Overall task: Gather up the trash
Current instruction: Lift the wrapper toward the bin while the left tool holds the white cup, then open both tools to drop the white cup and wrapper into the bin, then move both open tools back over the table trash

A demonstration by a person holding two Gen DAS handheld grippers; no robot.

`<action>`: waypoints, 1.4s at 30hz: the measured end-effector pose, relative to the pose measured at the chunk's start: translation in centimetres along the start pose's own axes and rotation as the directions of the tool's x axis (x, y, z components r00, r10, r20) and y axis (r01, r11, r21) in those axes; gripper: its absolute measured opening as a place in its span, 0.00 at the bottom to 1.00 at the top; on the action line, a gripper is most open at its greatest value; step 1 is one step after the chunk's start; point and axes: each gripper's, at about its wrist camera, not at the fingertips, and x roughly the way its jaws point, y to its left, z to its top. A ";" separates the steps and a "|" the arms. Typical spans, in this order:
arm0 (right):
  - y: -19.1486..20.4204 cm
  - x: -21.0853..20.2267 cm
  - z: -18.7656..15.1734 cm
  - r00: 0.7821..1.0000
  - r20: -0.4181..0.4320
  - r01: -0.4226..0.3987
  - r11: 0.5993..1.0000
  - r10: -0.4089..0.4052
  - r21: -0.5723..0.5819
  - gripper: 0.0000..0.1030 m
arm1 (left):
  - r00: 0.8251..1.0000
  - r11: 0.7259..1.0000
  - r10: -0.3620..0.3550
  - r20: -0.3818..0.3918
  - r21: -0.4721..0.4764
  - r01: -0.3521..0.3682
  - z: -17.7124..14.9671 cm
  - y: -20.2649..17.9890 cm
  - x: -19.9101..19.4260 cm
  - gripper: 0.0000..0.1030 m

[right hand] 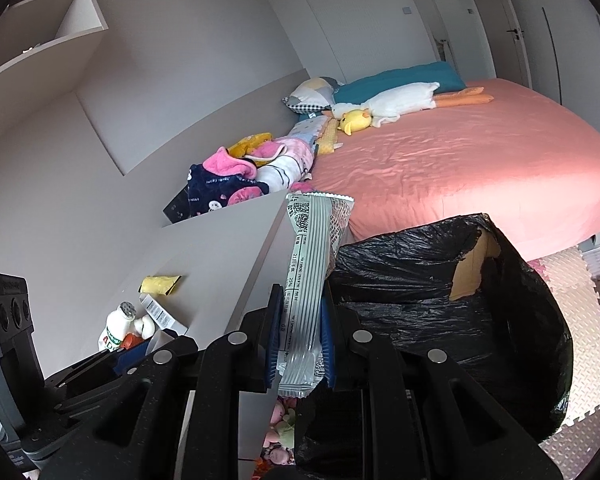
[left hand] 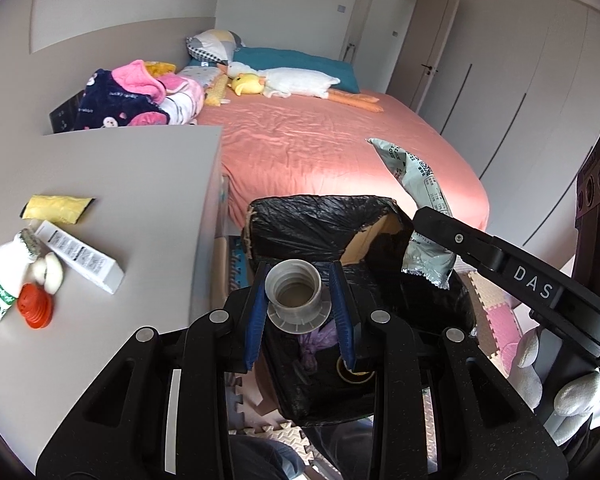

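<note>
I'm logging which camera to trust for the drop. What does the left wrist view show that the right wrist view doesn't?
Only the left wrist view shows the left gripper clamping a grey bottle neck above the bin's inside. Only the right wrist view shows the wall shelf and the right gripper close up. Both show the silver wrapper, the black-lined bin, the desk litter and the pink bed.

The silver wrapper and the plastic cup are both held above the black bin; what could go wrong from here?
1. The silver wrapper in the right gripper looks nearer the bin's left rim, so it may fall outside onto the floor.
2. The bin liner is torn, showing cardboard; trash could snag there.
3. The two grippers are close together; the left gripper holding the cup might bump the other.
</note>
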 end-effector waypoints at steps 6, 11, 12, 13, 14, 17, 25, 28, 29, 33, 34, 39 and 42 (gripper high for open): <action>-1.8 -0.3 0.6 0.999 0.008 0.034 0.999 -0.034 0.024 0.18 | 0.998 0.998 -0.060 -0.030 0.019 0.060 0.5 -1.1 1.8 0.29; -3.2 -0.7 1.6 0.991 0.025 0.131 0.991 -0.132 0.036 0.50 | 0.989 0.992 -0.119 -0.086 0.027 0.122 1.1 -1.8 3.9 0.69; -3.7 -0.9 1.8 0.986 0.044 0.158 0.986 -0.160 0.047 0.63 | 0.992 0.995 -0.095 -0.085 0.019 0.097 1.2 -1.9 4.1 0.95; -4.1 -1.2 1.9 0.982 0.065 0.174 0.983 -0.178 0.060 0.64 | 0.994 0.996 -0.088 -0.069 0.017 0.090 1.3 -1.9 4.2 0.94; -4.5 -1.4 2.0 0.980 0.069 0.181 0.981 -0.185 0.068 0.64 | 0.994 0.995 -0.092 -0.065 0.022 0.094 1.4 -1.9 4.2 0.94; -5.5 -1.5 2.2 0.977 0.073 0.195 0.977 -0.201 0.090 0.64 | 0.993 0.995 -0.093 -0.068 0.023 0.095 1.6 -1.9 4.3 0.94; -5.5 -0.8 1.8 0.981 0.061 0.180 0.979 -0.186 0.090 0.64 | 0.993 0.995 -0.096 -0.070 -0.005 0.096 1.2 -1.0 4.4 0.94; -5.0 -0.5 1.5 0.984 0.053 0.164 0.983 -0.168 0.078 0.64 | 0.995 0.997 -0.081 -0.066 -0.020 0.080 0.9 -0.2 4.2 0.94; -4.7 -0.3 1.4 0.985 0.050 0.162 0.984 -0.165 0.071 0.64 | 0.995 0.997 -0.077 -0.065 -0.027 0.075 0.9 0.2 4.1 0.94; -3.6 0.4 1.0 0.988 0.033 0.151 0.987 -0.153 0.049 0.64 | 0.996 0.997 -0.057 -0.063 -0.051 0.053 0.6 1.4 3.8 0.94; -3.4 0.6 0.9 0.988 0.028 0.148 0.988 -0.149 0.044 0.64 | 0.997 0.997 -0.050 -0.064 -0.056 0.046 0.5 1.7 3.7 0.94; -1.7 1.4 0.5 0.992 0.013 0.128 0.992 -0.128 0.013 0.64 | 0.998 0.998 -0.023 -0.059 -0.066 0.019 0.4 3.2 3.2 0.94; -0.5 2.1 0.3 0.994 0.002 0.109 0.994 -0.109 -0.014 0.64 | 0.998 0.997 -0.005 -0.055 -0.071 0.001 0.3 4.2 2.9 0.94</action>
